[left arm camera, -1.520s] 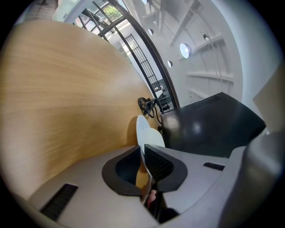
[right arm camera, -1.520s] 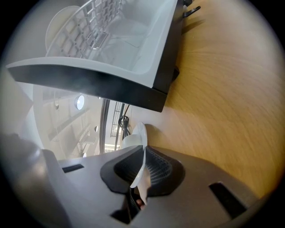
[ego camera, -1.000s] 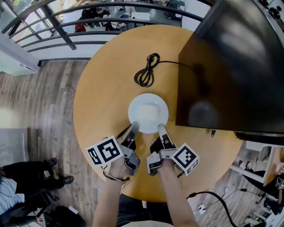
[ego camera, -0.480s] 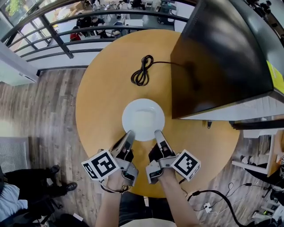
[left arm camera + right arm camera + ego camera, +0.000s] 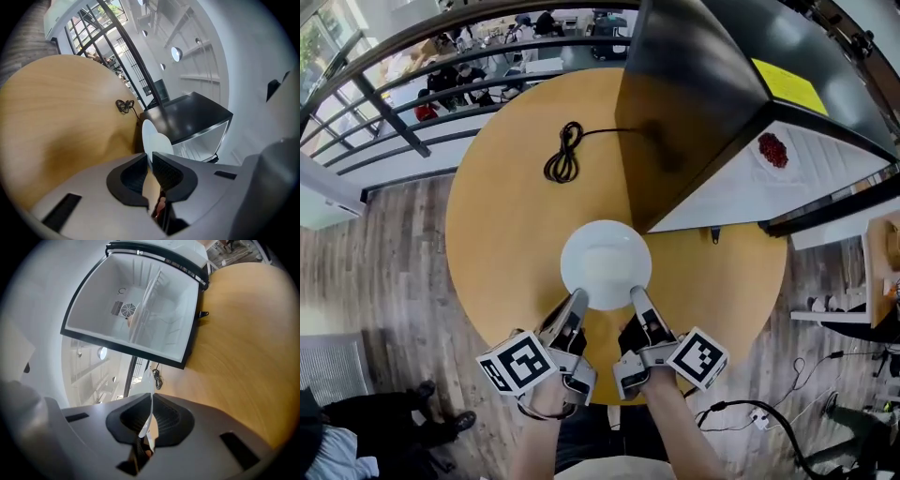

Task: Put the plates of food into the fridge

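A white plate hangs over the round wooden table, and I cannot make out any food on it. My left gripper is shut on its near left rim and my right gripper is shut on its near right rim. In the left gripper view the plate stands edge-on between the jaws of the left gripper. The plate's thin rim is pinched in the right gripper. The black fridge stands open at the right, its white inside facing me.
A plate with red food lies on a white shelf of the fridge. A coiled black cable lies at the back of the table, running to the fridge. A railing lies beyond the table's far edge.
Both grippers have kept hold of the plate, which looks slightly larger and nearer now. The head view has shifted, so the fridge's open white inside has come into sight.
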The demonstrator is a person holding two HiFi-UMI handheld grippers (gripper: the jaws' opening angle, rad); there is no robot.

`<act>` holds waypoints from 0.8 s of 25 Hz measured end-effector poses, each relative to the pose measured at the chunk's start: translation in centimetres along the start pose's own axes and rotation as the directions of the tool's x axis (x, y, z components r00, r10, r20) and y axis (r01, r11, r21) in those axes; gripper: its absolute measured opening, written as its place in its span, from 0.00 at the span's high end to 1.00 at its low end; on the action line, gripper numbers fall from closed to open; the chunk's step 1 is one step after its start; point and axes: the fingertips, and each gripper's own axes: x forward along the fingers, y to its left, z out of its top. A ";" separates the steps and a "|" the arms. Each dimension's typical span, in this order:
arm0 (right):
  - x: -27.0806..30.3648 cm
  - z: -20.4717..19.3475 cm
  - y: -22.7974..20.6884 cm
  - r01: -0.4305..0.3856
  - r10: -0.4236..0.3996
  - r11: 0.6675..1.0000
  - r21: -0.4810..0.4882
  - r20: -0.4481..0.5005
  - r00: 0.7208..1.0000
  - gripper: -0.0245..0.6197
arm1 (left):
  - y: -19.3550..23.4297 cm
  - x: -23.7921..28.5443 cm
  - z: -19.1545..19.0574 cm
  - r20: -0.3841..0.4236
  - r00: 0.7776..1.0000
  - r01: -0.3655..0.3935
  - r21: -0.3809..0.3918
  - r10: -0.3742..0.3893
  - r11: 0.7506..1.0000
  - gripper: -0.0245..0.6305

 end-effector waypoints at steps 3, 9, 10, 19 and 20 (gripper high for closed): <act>-1.5 1.3 -0.4 0.011 -0.012 1.000 0.003 0.043 0.999 0.92 | -1.2 0.8 -1.1 -0.036 0.999 0.019 0.024 -0.018 1.000 0.91; -3.6 3.5 -0.3 -0.015 0.013 1.000 0.026 0.092 0.996 0.92 | -3.1 1.9 -3.1 -0.072 0.997 0.031 0.060 -0.027 0.998 0.91; -4.0 3.8 -0.4 -0.018 0.015 1.000 0.026 0.093 0.996 0.92 | -3.4 2.0 -3.5 -0.071 0.997 0.032 0.059 -0.028 0.998 0.91; -6.0 8.0 -2.3 -0.045 0.044 0.999 0.027 0.031 0.999 0.93 | -5.5 4.5 -7.3 -0.005 1.000 -0.007 0.057 0.007 0.998 0.90; -6.3 8.8 -2.5 -0.046 0.045 0.999 0.023 0.019 0.999 0.93 | -5.9 5.0 -7.9 0.007 1.000 -0.010 0.051 0.010 0.999 0.90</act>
